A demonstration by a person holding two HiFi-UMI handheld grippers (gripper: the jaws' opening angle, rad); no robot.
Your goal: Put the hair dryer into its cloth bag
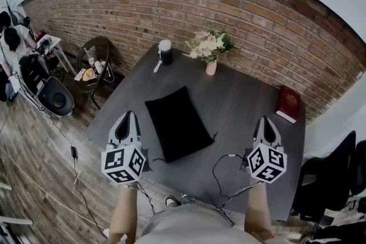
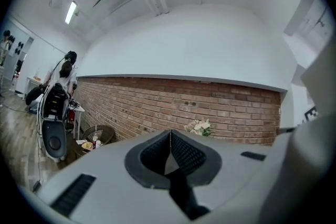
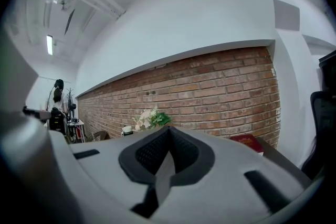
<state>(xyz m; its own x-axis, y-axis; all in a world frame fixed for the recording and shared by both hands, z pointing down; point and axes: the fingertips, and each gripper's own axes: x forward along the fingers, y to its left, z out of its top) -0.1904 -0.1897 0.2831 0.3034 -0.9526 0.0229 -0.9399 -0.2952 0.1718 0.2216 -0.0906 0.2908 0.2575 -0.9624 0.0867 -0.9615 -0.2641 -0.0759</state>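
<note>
Plainly, the left gripper (image 1: 127, 117) and right gripper (image 1: 267, 121) are both pressed together and empty, flanking the black cloth bag (image 1: 178, 122), seemingly clear of the table (image 1: 240, 100).

Dark table (image 1: 240, 106), black cloth bag (image 1: 178, 122), hair dryer (image 1: 165, 52), flower vase (image 1: 211, 67), red book (image 1: 289, 103)

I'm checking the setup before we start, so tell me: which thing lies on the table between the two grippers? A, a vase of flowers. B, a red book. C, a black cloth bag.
C: the black cloth bag lies flat between the left gripper and the right gripper, while the red book sits at the right edge of the table and the vase of flowers stands near the far side.
</note>
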